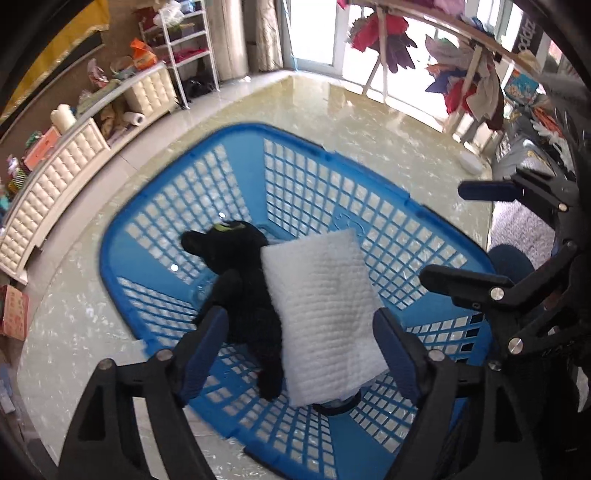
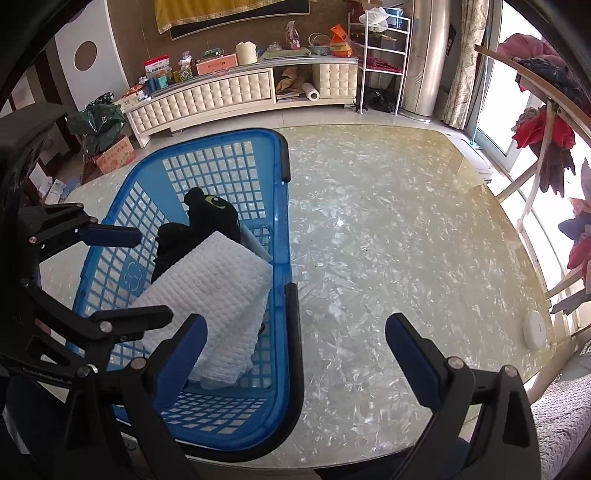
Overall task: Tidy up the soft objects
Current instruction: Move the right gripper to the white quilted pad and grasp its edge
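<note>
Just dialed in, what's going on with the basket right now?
The left gripper hangs open over the blue basket, its jaws either side of the white quilted pad without pressing it. The pad lies in the basket, partly across a black plush toy. The right gripper is open and empty, straddling the basket's rim and the marbled table.

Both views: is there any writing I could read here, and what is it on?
Nothing reads clearly.
Sign: white letters, turned and cut off, unreadable.
Cardboard box: red characters, too blurred.
Snack bag: print too small.
Basket: embossed emblem, no legible words.
</note>
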The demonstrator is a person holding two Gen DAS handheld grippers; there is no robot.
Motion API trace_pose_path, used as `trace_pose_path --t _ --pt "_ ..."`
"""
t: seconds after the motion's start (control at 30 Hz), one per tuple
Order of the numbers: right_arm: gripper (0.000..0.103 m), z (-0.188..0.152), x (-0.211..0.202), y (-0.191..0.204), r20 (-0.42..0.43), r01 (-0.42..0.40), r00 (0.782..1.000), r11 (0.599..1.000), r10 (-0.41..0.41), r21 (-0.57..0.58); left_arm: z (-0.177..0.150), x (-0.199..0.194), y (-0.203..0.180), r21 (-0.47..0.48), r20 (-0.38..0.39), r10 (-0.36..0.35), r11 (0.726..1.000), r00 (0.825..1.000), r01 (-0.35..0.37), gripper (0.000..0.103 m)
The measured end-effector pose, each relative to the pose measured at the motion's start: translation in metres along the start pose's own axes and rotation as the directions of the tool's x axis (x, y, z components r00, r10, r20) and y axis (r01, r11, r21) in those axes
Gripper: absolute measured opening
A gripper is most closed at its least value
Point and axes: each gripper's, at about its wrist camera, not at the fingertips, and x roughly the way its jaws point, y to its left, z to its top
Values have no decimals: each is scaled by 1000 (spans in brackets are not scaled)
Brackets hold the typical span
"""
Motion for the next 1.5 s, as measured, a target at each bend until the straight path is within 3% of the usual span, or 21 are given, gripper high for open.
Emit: trace_pose_path --t 0.2,0.5,0.83,1.3,1.5 --pt "97 3 -12 6 24 -5 1000 1000 5 5 -8 -36 10 -96 97 111 990 989 -102 103" --pt "97 7 -34 36 68 -37 997 999 40 -35 -38 -88 15 -156 179 190 974 965 -163 103" --pt "97 5 -55 75 97 -54 993 993 65 -107 -93 -136 42 -301 244 284 931 927 -206 103" --pt "97 8 -42 155 93 -76 990 967 102 -242 -156 -167 84 -404 259 340 888 904 -219 103" --pt "97 14 -29 179 75 -67 993 952 94 -297 -181 -166 103 -447 246 337 871 909 -202 103"
